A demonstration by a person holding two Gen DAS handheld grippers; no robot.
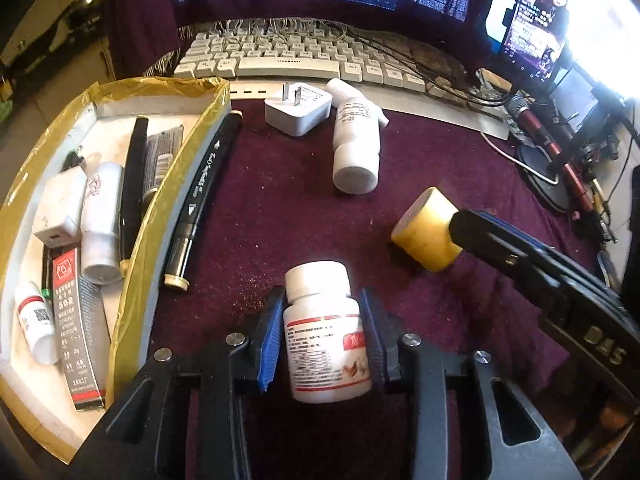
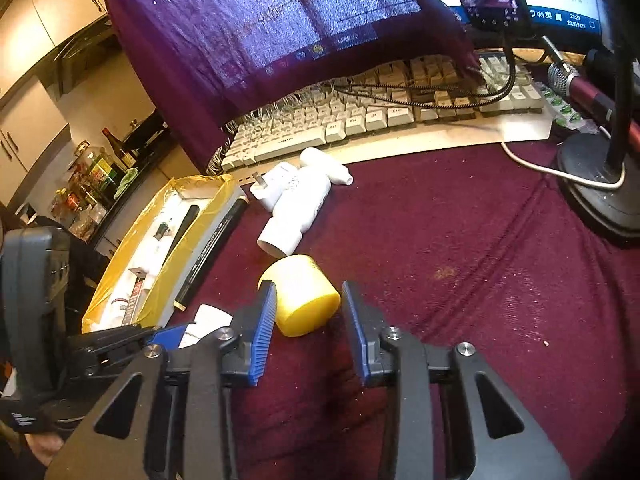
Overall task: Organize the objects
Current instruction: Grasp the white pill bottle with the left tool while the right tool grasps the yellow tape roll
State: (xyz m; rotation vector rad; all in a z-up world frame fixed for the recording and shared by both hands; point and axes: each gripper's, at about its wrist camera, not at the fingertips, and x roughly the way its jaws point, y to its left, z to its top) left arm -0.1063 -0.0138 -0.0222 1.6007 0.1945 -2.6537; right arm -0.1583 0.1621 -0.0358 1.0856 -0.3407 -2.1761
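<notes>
Gripping white pill bottle (image 1: pixel 326 330) between left claw (image 1: pixel 322 336) pads; low hold, could tip out. Right claw (image 2: pixel 308 320) open astride yellow cylinder (image 2: pixel 300 294) on worktop (image 2: pixel 460 280); it may roll.

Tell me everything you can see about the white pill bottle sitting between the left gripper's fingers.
The white pill bottle looks like glossy plastic, with a wide white screw cap and a white label bearing a red band, small print and a small picture. It lies between the blue ribbed pads of the left gripper, cap pointing away from the camera, over the dark red cloth. Both pads sit against its sides. It is apart from the yellow cylinder and the tray.
</notes>
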